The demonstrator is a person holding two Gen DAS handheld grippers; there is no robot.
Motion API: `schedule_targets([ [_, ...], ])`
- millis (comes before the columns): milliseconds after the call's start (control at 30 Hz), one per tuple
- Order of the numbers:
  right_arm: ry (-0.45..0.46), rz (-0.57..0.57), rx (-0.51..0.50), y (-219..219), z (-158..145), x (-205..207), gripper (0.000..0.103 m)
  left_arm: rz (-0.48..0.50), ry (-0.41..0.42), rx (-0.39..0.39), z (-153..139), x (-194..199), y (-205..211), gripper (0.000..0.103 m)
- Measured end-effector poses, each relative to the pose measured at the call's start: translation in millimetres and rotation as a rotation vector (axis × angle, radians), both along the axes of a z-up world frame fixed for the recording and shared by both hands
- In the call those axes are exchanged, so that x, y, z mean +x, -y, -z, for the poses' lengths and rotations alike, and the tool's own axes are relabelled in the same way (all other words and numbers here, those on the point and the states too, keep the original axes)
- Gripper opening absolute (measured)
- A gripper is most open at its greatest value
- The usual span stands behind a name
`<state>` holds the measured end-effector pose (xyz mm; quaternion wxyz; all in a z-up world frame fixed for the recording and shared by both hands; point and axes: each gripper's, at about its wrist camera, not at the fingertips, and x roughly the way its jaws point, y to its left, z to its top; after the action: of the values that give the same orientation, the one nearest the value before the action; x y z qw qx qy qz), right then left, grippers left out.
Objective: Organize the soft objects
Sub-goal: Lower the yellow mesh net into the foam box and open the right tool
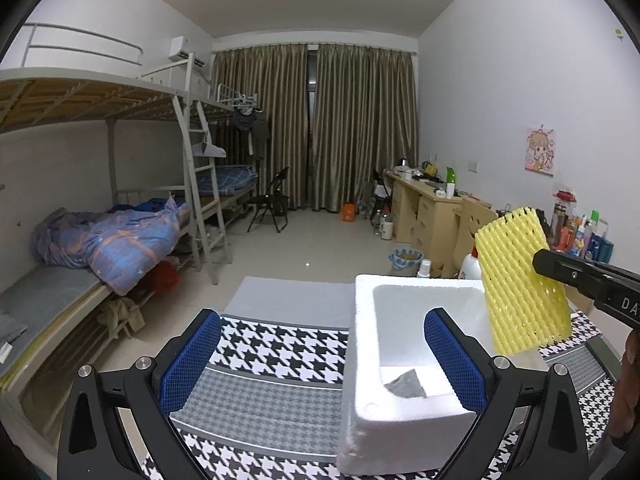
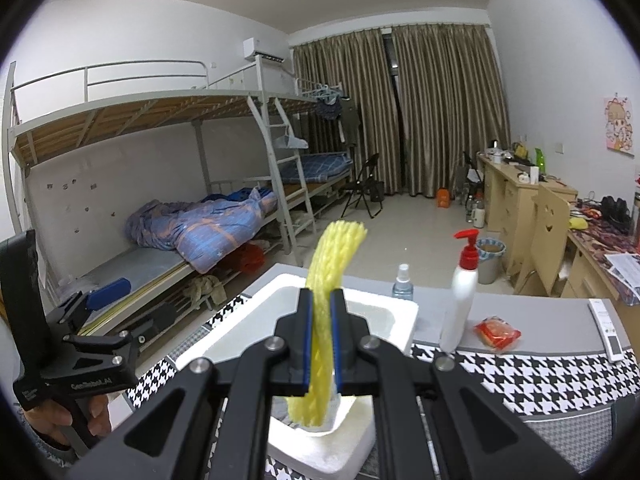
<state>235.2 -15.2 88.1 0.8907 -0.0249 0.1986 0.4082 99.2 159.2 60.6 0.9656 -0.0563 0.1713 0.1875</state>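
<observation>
A yellow foam net sleeve (image 2: 334,268) stands upright between the blue pads of my right gripper (image 2: 320,336), which is shut on its lower half. The sleeve hangs over a white foam box (image 2: 396,312) on the table. In the left wrist view the same sleeve (image 1: 520,280) is at the right, over the box's far right corner, with the right gripper (image 1: 540,264) gripping it from the right. My left gripper (image 1: 320,360) is open, and the near left part of the box (image 1: 400,286) sits between its fingers. A grey scrap (image 1: 406,385) lies inside the box.
A houndstooth cloth (image 1: 280,344) covers the table. Behind the box stand a white pump bottle (image 2: 464,304) with a red top and a small spray bottle (image 2: 402,282). A red packet (image 2: 496,332) and a remote (image 2: 608,328) lie to the right. Bunk beds (image 1: 120,240) line the left wall.
</observation>
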Motion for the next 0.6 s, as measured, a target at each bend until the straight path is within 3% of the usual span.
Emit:
schedule_targets([
  [500, -0.028, -0.047, -0.061, -24, 11, 2, 0.011, -0.028, 0.01, -0.008, 3, -12, -9, 0.102],
  [600, -0.04, -0.049, -0.076, -32, 14, 5, 0.023, -0.032, 0.009, -0.011, 4, -13, -10, 0.102],
])
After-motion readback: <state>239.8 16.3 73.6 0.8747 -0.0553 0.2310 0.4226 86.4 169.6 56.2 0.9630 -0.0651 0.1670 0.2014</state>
